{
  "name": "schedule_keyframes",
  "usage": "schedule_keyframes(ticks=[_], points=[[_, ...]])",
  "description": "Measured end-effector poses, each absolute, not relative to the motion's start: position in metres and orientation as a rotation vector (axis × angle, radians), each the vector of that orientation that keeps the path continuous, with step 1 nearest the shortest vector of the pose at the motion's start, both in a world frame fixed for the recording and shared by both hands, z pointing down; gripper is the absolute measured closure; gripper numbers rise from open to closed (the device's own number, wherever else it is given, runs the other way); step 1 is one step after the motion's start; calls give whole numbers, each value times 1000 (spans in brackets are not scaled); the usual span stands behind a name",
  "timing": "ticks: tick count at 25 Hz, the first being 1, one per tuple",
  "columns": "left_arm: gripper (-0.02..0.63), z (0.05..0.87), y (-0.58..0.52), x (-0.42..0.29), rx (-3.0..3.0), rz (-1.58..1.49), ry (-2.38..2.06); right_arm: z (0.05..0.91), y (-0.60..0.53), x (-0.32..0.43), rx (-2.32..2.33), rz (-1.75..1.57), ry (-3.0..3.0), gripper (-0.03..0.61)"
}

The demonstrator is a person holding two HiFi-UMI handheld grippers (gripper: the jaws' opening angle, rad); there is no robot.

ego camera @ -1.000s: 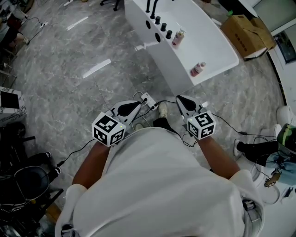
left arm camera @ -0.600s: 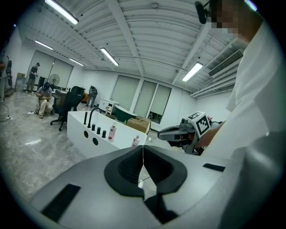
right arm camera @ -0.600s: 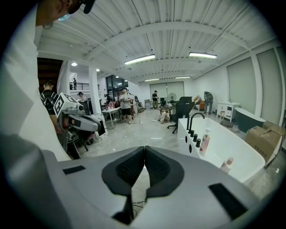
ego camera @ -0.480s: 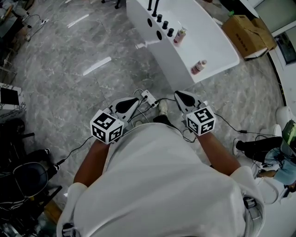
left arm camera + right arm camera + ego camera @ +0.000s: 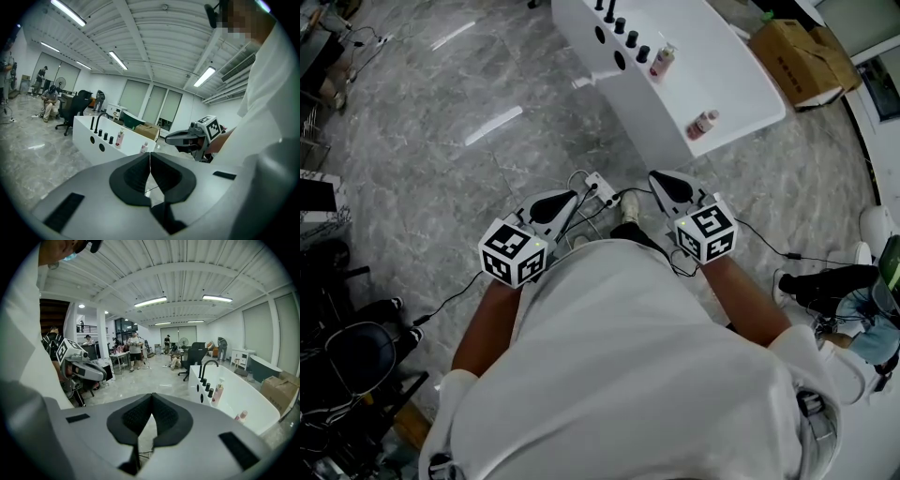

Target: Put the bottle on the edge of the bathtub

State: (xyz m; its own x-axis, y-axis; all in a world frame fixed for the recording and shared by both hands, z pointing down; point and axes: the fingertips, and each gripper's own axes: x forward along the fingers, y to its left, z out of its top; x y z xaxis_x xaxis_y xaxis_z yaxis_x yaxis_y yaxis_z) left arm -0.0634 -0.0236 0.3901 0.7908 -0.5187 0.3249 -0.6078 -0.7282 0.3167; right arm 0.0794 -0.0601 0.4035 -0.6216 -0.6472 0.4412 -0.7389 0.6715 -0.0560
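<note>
Standing on the gray floor, the person is holding the left gripper (image 5: 572, 197) and the right gripper (image 5: 656, 178) close to the body at the picture's middle, each with its jaws pressed together on nothing. The white bathtub (image 5: 628, 112) is sitting well apart at the upper middle. A small pink-capped bottle (image 5: 703, 123) is lying on its side at the tub's near end, whether inside or on the rim I cannot tell. A taller bottle (image 5: 662, 60) is standing by the black knobs (image 5: 630, 39). The lying bottle is looking like light, stiff plastic, smooth and apt to roll, so gripping across its body's middle, below the cap, seems safest.
</note>
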Motion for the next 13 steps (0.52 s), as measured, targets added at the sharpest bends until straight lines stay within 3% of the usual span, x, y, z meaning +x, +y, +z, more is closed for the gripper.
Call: schedule_keyframes(ticks=[13], points=[[595,386,-45,-57,2573,288,-859,400,-91,84,1089,293,-2499,571]])
